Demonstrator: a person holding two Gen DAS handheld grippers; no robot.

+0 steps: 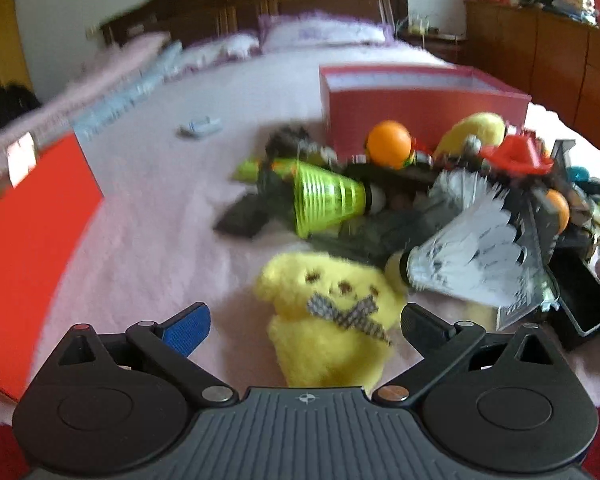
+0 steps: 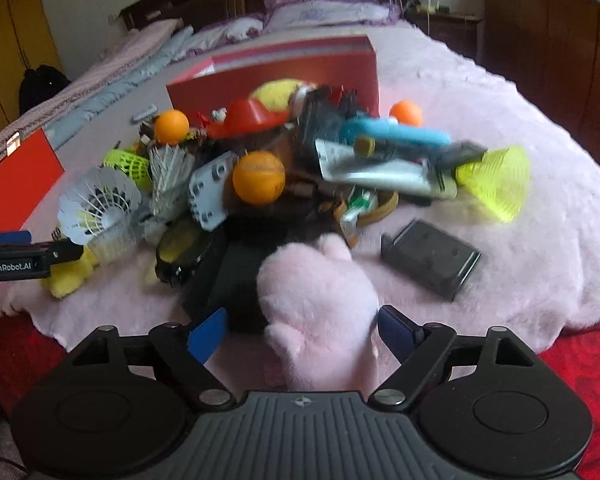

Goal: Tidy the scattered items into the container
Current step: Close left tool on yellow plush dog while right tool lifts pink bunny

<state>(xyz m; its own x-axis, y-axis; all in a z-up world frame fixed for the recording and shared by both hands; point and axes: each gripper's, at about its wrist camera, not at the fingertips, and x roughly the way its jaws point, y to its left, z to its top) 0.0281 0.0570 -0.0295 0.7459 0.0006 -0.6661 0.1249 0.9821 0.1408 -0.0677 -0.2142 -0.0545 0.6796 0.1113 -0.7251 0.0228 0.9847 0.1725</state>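
Observation:
A yellow plush toy (image 1: 328,320) lies on the pink fluffy blanket between the fingers of my left gripper (image 1: 304,326), which is open around it. A pink plush toy (image 2: 320,300) lies between the fingers of my right gripper (image 2: 302,332), also open. Behind both toys is a pile of scattered items: orange balls (image 2: 259,178), white feather shuttlecocks (image 1: 472,256), a green plastic shuttlecock (image 1: 328,200), a red plastic piece (image 1: 516,154) and a blue case (image 2: 396,132). The open red box (image 1: 420,108) (image 2: 276,72) stands just beyond the pile.
A red lid (image 1: 32,240) (image 2: 16,184) lies at the left. A dark flat case (image 2: 432,258) rests right of the pile, a yellow-green shuttlecock (image 2: 500,184) beyond it. Pillows (image 1: 324,34) and a headboard are at the back, wooden cabinets (image 1: 560,52) at the right.

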